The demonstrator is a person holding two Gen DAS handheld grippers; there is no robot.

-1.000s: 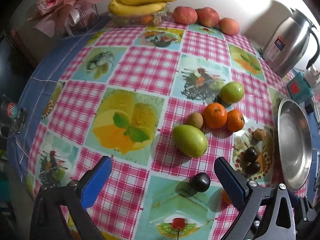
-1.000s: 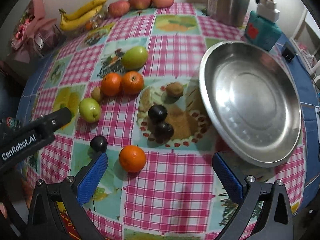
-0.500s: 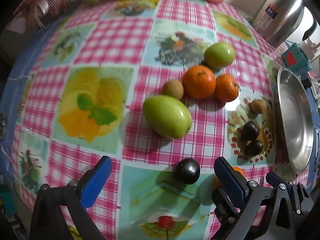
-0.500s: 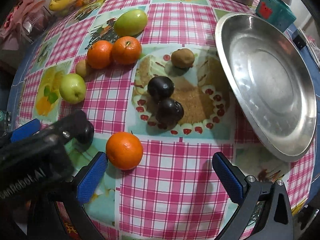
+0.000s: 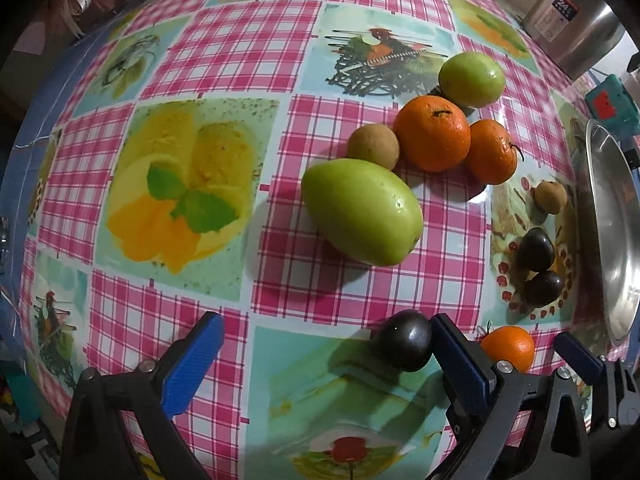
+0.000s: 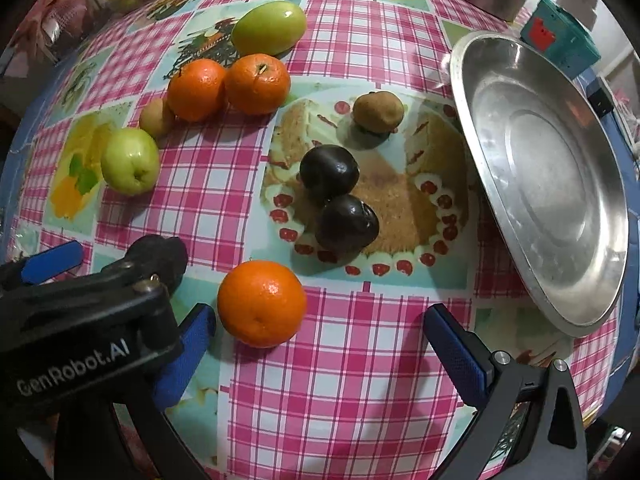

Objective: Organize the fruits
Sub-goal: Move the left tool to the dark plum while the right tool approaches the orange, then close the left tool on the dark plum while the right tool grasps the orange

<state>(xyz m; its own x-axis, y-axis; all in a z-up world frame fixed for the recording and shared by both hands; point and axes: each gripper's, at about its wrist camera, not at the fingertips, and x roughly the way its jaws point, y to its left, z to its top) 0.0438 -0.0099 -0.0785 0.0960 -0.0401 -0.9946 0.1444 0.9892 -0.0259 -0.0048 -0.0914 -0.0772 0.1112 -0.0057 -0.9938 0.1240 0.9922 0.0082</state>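
Both blue-padded hand-held grippers, left [image 5: 326, 346] and right [image 6: 320, 340], gape wide over glossy round fruit: dark plum [image 5: 404, 346], dimpled orange [image 6: 262, 303].

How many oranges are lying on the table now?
3. Two oranges touch each other, one beside the other, below the oval green fruit. The third orange lies alone by the right tool. Others may be hidden.

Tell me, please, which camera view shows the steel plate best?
The right wrist view: the steel plate appears nearly whole there, with its rim and bare inner face visible, right of the two dark plums. The left wrist view shows only a narrow slice of it, cut off at the right edge.
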